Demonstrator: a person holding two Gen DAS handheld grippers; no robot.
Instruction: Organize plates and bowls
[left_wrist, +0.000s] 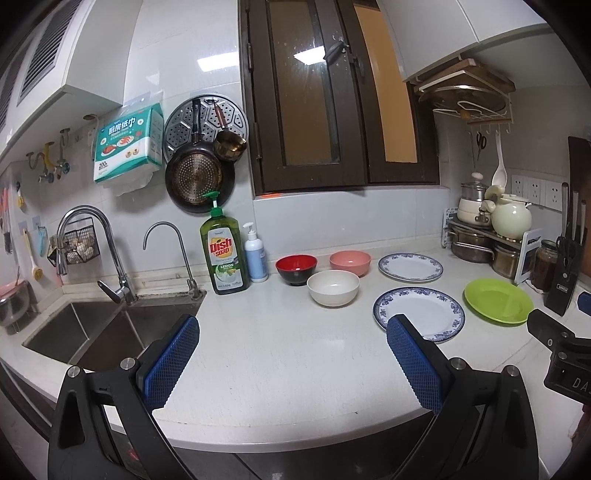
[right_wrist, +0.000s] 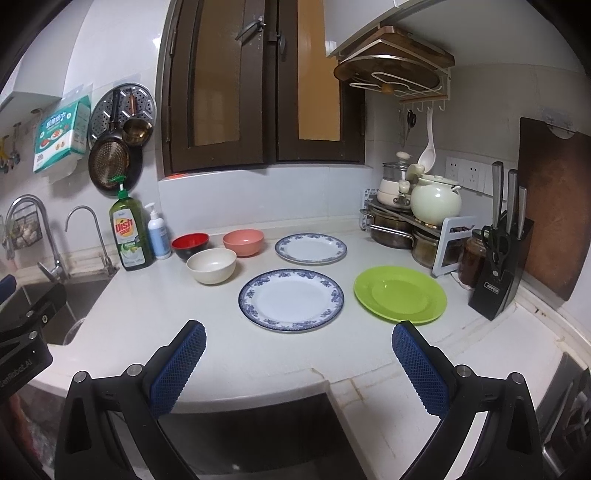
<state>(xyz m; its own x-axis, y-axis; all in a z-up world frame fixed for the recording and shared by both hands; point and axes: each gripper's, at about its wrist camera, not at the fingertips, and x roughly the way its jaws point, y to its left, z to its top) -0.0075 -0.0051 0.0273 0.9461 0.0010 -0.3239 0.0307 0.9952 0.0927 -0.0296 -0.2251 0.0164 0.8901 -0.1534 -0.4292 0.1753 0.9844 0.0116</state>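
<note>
both grippers, left and right, are hovering over the white surface, fingers spread wide and gripping nothing. three bowls are sitting near the soap: red, pink, white. two blue-rimmed plates and a green plate are lying apart to their right.

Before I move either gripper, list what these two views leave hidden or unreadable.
- Steel sink basin: left wrist view, its near part hidden by the left gripper; right wrist view, mostly cut off at the left edge.
- Nearer blue-rimmed white plate: left wrist view, its front rim is covered by a blue finger pad.
- Dark glass jar: right wrist view, partly behind the black knife block.
</note>
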